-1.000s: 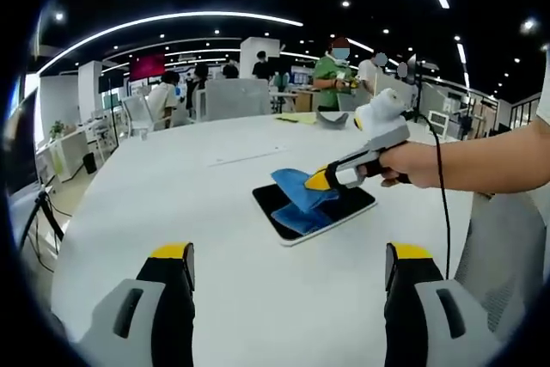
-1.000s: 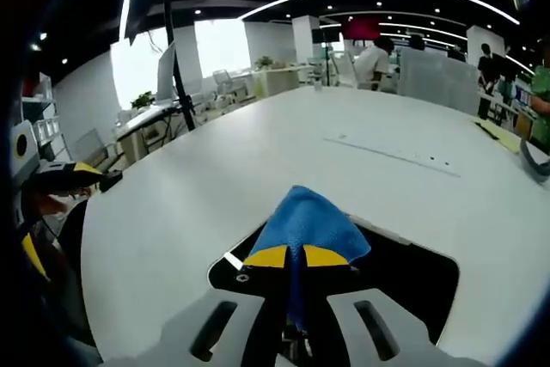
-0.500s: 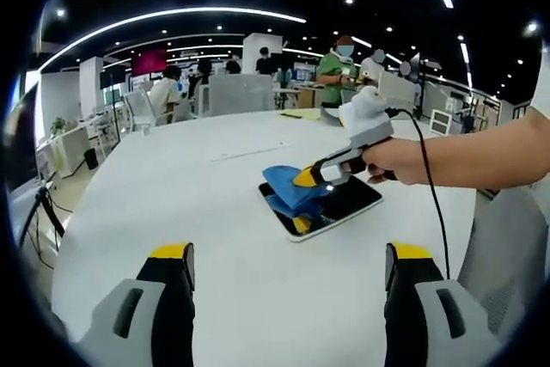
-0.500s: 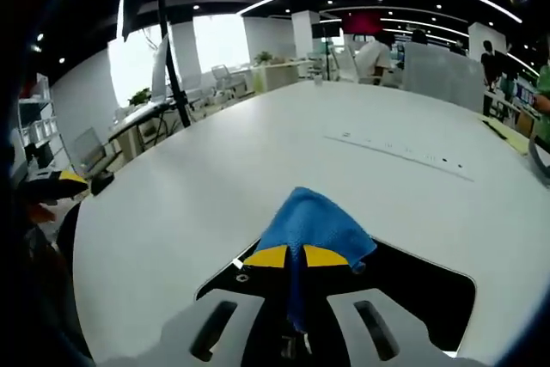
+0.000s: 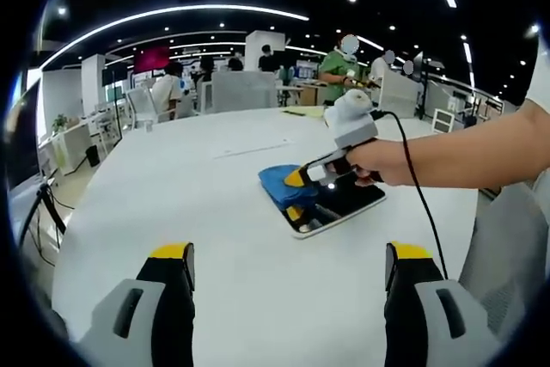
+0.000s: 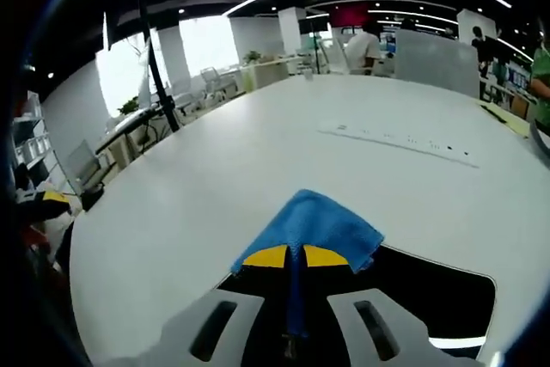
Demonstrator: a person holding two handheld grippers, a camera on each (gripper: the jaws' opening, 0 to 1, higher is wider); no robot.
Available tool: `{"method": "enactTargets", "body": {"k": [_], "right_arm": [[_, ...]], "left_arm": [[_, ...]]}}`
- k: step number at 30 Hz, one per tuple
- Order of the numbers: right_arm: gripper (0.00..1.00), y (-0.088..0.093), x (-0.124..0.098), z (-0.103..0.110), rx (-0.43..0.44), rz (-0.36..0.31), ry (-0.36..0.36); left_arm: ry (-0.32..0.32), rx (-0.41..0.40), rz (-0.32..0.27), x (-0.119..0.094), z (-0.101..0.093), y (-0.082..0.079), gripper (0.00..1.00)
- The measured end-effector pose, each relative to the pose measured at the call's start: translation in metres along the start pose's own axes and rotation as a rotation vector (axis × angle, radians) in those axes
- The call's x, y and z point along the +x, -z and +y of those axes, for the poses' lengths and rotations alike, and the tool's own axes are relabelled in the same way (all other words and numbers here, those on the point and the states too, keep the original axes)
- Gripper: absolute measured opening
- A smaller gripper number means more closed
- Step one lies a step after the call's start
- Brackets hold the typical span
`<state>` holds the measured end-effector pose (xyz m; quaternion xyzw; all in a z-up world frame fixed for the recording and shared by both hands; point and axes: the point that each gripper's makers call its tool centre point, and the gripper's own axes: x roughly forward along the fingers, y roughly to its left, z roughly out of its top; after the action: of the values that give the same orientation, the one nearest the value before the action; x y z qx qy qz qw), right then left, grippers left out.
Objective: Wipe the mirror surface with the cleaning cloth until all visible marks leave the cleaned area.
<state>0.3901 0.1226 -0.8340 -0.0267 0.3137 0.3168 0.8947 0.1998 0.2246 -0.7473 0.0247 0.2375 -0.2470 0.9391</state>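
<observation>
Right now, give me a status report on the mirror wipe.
Right gripper shut on blue cloth, pressing it on the mirror. Left gripper open, off the white table. Nothing in the way.

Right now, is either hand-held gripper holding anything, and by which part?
The right hand-held gripper pinches the blue cleaning cloth by a bunched fold over the mirror. The left hand-held gripper is open, holding nothing.

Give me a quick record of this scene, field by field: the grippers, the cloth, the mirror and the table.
right gripper: shut on the blue cleaning cloth, pressing it at the mirror's far corner
left gripper: open, held above the table, apart from the mirror
mirror: flat on the white table, dark surface, cloth covering one end
person's hand: holding the right gripper
background: office, people standing
</observation>
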Motion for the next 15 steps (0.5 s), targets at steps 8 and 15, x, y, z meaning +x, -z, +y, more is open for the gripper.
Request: {"method": "enactTargets", "body": {"k": [8, 15], "right_arm": [[0.00, 0.0025, 0.0014, -0.0015, 0.008, -0.005, 0.005], [0.00, 0.0051, 0.0028, -0.0029, -0.005, -0.011, 0.010]], "left_arm": [[0.002, -0.003, 0.007, 0.0001, -0.0034, 0.0005, 0.91], [-0.006, 0.004, 0.000, -0.0003, -0.0039, -0.0016, 0.92]]}}
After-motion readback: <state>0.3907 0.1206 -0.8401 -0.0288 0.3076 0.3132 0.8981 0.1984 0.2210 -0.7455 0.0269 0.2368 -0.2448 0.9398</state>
